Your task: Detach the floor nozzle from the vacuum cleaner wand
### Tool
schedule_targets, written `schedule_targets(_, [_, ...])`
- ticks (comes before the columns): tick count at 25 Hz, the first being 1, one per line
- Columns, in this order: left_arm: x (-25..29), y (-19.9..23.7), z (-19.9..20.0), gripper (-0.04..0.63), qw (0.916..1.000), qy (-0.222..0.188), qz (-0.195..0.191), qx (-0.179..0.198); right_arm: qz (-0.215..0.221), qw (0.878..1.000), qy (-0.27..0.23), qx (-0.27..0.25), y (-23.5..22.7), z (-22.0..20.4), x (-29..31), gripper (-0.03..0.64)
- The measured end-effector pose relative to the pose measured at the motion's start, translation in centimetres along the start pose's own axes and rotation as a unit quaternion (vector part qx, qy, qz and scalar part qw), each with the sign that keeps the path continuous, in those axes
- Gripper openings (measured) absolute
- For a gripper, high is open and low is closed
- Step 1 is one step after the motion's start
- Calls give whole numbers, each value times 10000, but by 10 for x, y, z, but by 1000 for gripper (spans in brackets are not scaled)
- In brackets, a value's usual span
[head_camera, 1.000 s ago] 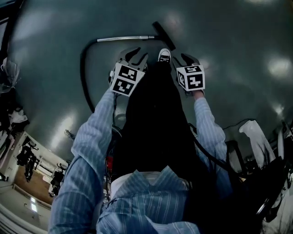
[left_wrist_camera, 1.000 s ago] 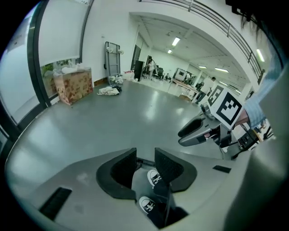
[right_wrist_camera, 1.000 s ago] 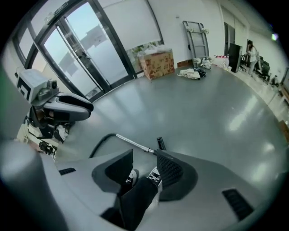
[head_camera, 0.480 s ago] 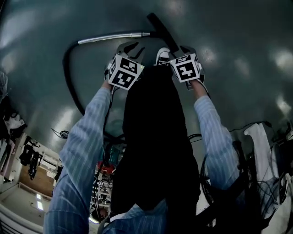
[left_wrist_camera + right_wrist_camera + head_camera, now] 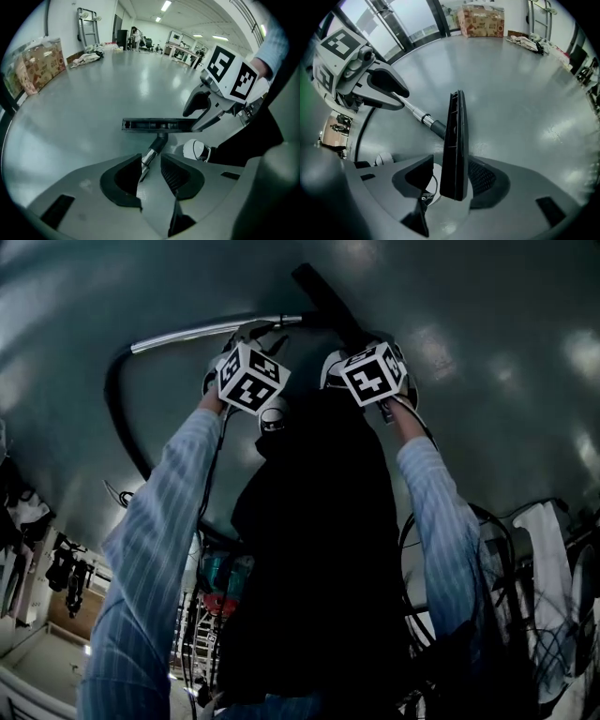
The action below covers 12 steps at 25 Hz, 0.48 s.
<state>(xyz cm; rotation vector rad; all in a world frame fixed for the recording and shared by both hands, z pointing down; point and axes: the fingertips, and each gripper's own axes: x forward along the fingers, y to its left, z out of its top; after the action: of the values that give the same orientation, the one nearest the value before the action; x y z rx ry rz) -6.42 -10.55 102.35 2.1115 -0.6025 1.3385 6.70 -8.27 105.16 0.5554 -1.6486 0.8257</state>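
Right gripper [image 5: 451, 174] has its jaws opening around the slim black plastic floor nozzle [image 5: 457, 136], pads not on it yet. Left gripper [image 5: 151, 165] is spread too and empty, lined up on the shiny metal wand [image 5: 412, 111] just behind the joint. I guess that's 1 tool per half, for pulling. Everything lies on the glossy grey floor [image 5: 93, 93].

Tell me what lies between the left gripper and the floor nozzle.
The wand: in the left gripper view it shows between the open jaws of the left gripper and runs to the floor nozzle.
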Motion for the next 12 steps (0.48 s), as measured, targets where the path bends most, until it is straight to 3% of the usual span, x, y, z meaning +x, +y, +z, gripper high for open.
schedule_targets(6, [65,12,-41,130,9917,753,50,1041,-284,9995,132,-68,-11,-3,44,212])
schedule_targets(12, [97,17,-46,130,9797,1181,122,1618,-462,9986,179,-158,-19,-5,44,212])
